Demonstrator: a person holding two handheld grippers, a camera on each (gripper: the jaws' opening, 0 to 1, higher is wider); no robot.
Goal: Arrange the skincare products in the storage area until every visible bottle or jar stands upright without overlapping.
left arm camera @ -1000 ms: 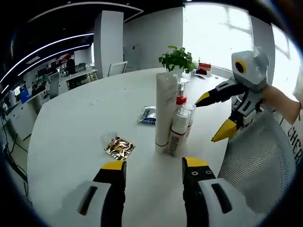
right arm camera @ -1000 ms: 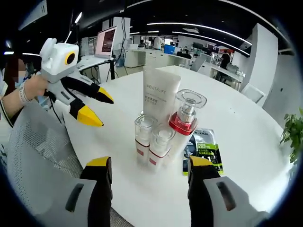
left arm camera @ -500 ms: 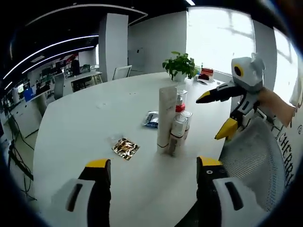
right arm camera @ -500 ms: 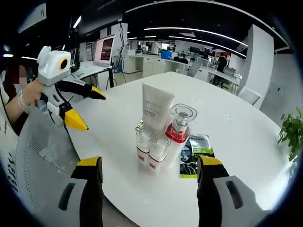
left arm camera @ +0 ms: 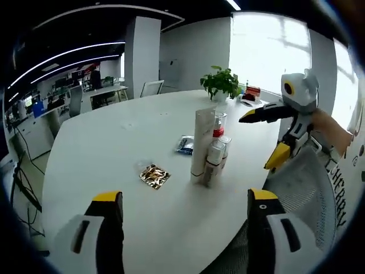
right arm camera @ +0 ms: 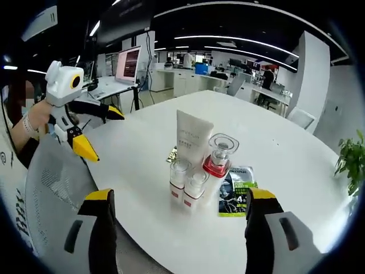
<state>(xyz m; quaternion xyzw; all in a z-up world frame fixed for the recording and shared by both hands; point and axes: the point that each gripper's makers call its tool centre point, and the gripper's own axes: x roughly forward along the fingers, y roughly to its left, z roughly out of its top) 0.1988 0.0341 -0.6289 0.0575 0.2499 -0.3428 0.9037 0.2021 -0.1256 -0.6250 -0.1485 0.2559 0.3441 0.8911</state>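
White table [left arm camera: 102, 148], gold sachet [left arm camera: 155, 176] beside upright bottles [right arm camera: 193, 188]; both hand-held grippers released.

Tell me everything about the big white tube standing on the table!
The white tube is the tallest of the cluster. It stands upright on the white table, looks like smooth matte plastic, and carries small print too blurred to read. Two small clear-capped bottles and a red-collared pump bottle crowd close against it; whether they touch is unclear. In the left gripper view it stands near a gold sachet.
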